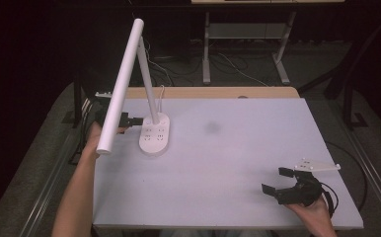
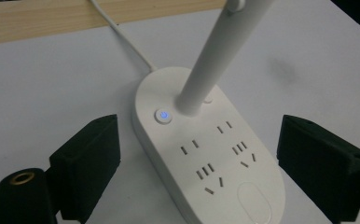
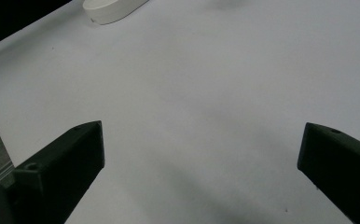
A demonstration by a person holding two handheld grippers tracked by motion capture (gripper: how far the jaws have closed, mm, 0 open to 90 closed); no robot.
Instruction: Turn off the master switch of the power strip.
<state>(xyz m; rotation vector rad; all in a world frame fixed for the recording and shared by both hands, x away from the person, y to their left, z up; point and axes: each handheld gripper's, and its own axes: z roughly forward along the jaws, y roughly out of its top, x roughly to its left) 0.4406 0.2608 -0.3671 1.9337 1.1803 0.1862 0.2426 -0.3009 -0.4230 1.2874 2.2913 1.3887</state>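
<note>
Dark floor and desk legs lay behind a pale counter [image 1: 228, 163] edged with wood at the far side. On its far left part stood a white desk lamp, its oval base [image 2: 206, 154] carrying socket slots and a power button [image 2: 163, 116] that glowed blue, its stem [image 1: 149, 89] leaning up to a long light bar [image 1: 122, 84]. The left gripper [image 2: 199, 161] was at the base, jaws spread to either side of it and not touching it. A white cord [image 2: 122, 37] ran from the base toward the wooden edge. Well apart, near the front right corner, the right gripper [image 1: 277, 181] sat in a hand, its jaws spread wide over bare counter.
</note>
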